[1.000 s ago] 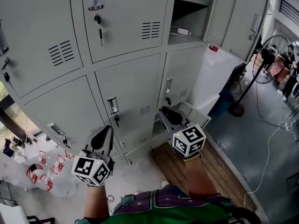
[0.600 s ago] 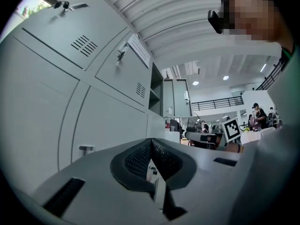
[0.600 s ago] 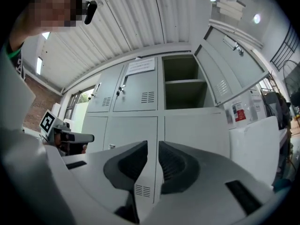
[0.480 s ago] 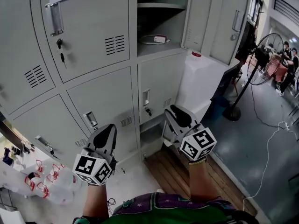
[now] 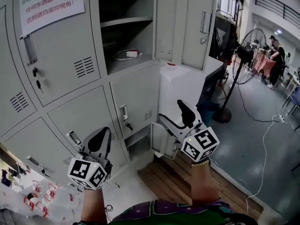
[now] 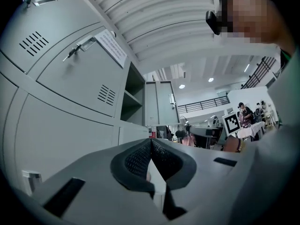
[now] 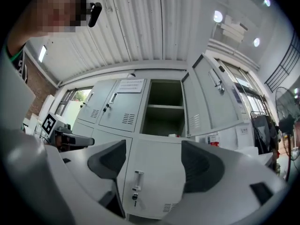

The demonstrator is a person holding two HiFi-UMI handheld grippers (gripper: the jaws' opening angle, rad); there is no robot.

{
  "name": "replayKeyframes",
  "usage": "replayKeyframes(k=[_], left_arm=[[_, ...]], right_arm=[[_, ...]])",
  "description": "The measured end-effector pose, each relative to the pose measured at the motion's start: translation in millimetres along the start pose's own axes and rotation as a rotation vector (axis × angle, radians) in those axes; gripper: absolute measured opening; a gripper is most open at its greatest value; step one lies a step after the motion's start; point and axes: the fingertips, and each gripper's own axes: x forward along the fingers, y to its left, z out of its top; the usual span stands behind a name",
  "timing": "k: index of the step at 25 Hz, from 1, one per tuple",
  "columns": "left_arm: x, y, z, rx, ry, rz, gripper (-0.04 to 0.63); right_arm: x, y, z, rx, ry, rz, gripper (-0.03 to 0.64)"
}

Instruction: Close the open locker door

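In the head view, the camera has tipped up since a second ago. The bank of grey metal lockers now shows its upper row, with a white paper notice in red print on one closed door. Both grippers sit higher against the bank than before. The left gripper is closed on nothing. The right gripper has just been opening its jaws, and they stand wide apart with nothing between them.

The tall grey metal locker door is at the upper middle, well above the right gripper. It hangs from the right edge of its dark open compartment and is swung out from the bank. Its long axis is upright, and its slotted inner face is turned left across the opening. A small white object with a red cable lies on the compartment floor under a shelf. A small grey door at the foot of the bank also looks open, just behind the right gripper.

In the left gripper view, the black pads meet at their tips. The open compartment and the door lie beyond them, along the bank.

In the right gripper view, the pads are clearly parted, framing a closed lower door with a latch. The open compartment is above them, with the door upright at its right side.
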Motion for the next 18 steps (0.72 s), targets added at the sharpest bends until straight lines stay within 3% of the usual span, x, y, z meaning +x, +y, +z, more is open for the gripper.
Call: replayKeyframes(k=[10,18], left_arm=[[51.9,-56.6,-21.5,-0.004,0.021,-0.074,0.02],[83.3,-81.9,-21.0,0.017,0.002,-0.079,0.02]], right_arm=[[-31.3,-79.5,11.5,-0.018,0.008,-0.038,0.351],[-42.4,-146.3,25.7,-0.021,-0.01,-0.062,0.344]])
